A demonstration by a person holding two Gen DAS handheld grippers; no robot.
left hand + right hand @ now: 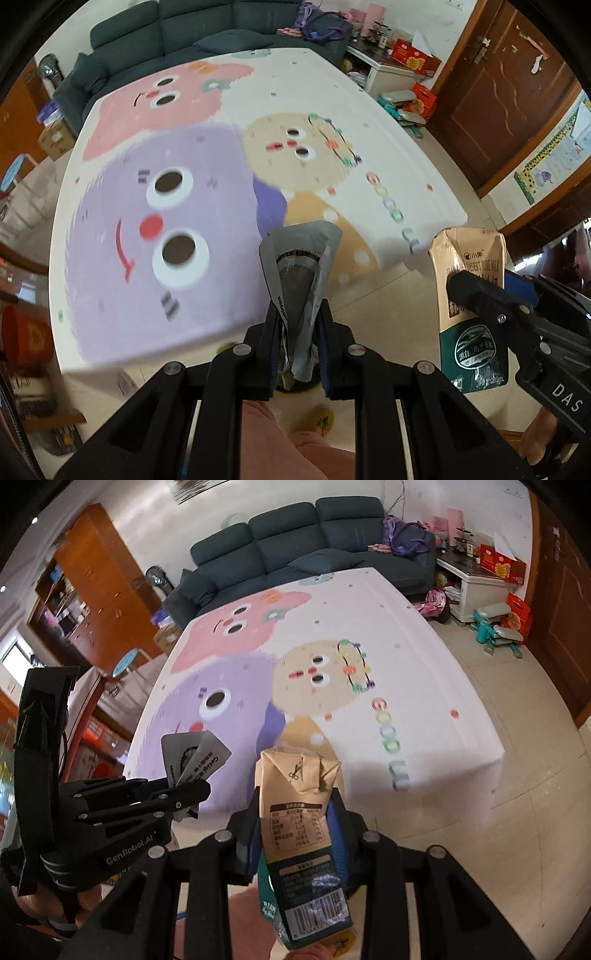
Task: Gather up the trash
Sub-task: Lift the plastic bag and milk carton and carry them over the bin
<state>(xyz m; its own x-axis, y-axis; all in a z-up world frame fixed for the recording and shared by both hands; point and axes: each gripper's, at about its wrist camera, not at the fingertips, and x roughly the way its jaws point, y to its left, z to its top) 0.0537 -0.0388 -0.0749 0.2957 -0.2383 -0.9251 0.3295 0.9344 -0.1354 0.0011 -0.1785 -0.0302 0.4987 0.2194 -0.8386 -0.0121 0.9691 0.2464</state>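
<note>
In your left wrist view, your left tool [297, 325] has its fingers drawn close together, pinching a crumpled silver-grey foil wrapper [301, 269] that sticks up beyond the fingertips. Ahead of the tool spreads the surface under a white cloth printed with pink, purple and beige cartoon faces [177, 177]. Off to the tool's right, your right tool [476, 299] clamps a tan and dark green milk carton [471, 310], held upright over the tiled floor [388, 291].

In your right wrist view, your right tool [299, 834] is partly spread, its blue-padded fingers pressed against the carton [301, 827], whose folded top is creased. To its left, the left tool [184, 794] grips the wrapper [194, 757]. The printed cloth [406, 686] lies ahead of both.
</note>
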